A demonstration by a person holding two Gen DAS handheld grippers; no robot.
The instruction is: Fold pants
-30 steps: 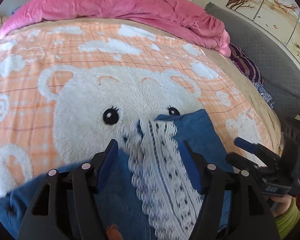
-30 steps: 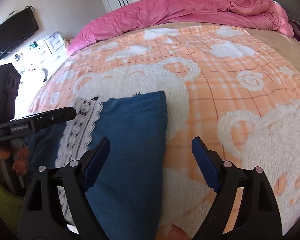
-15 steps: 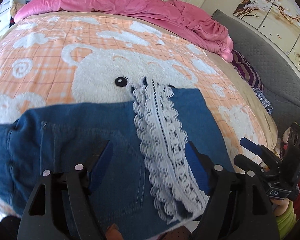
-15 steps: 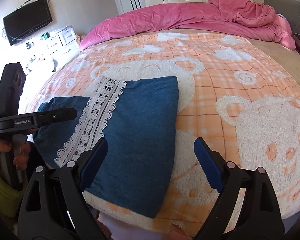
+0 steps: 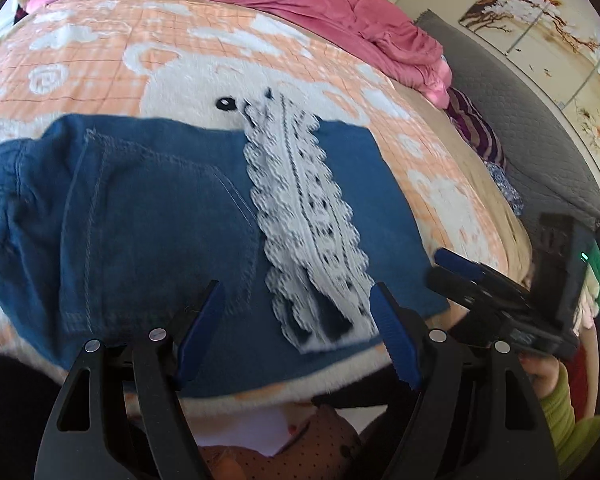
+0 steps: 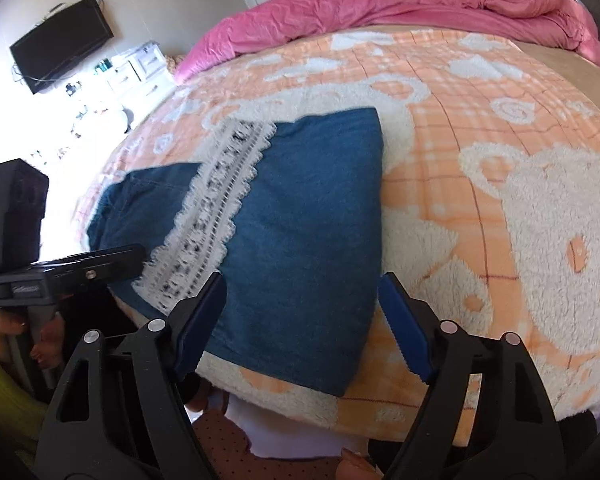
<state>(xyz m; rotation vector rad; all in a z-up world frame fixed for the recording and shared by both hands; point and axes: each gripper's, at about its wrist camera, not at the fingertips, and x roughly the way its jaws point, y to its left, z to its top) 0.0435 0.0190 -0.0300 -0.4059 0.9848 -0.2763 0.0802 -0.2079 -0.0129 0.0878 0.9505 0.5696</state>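
The blue denim pants with a white scalloped lace band [image 5: 204, 216] lie flat on the orange-and-white fleece bear-print blanket [image 5: 112, 60] of the bed, close to its near edge, one layer doubled over another so that the lace strip [image 5: 308, 216] runs from about twelve o'clock to six o'clock across the middle of the bundle in the left wrist view. The stitched back pocket panel sits toward nine o'clock of the lace, the plain folded part toward three o'clock. That the cloth rests squared and unheld suggests one fold is laid down and the tongs are free to take the next edge. The left tongs [image 5: 296, 320] stand spread just above the near hem, nothing between the blue pads; their jaws have just been opening. The right tongs [image 6: 300, 312] likewise stand spread over the plain denim corner, pinching nothing, though their jaws have just been closing somewhat. Each gripper shows at the side of the other's view, held by a hand in a yellow-green sleeve [image 5: 560, 408]. A crumpled pink quilt [image 6: 400, 4] lies at the far end of the bed.
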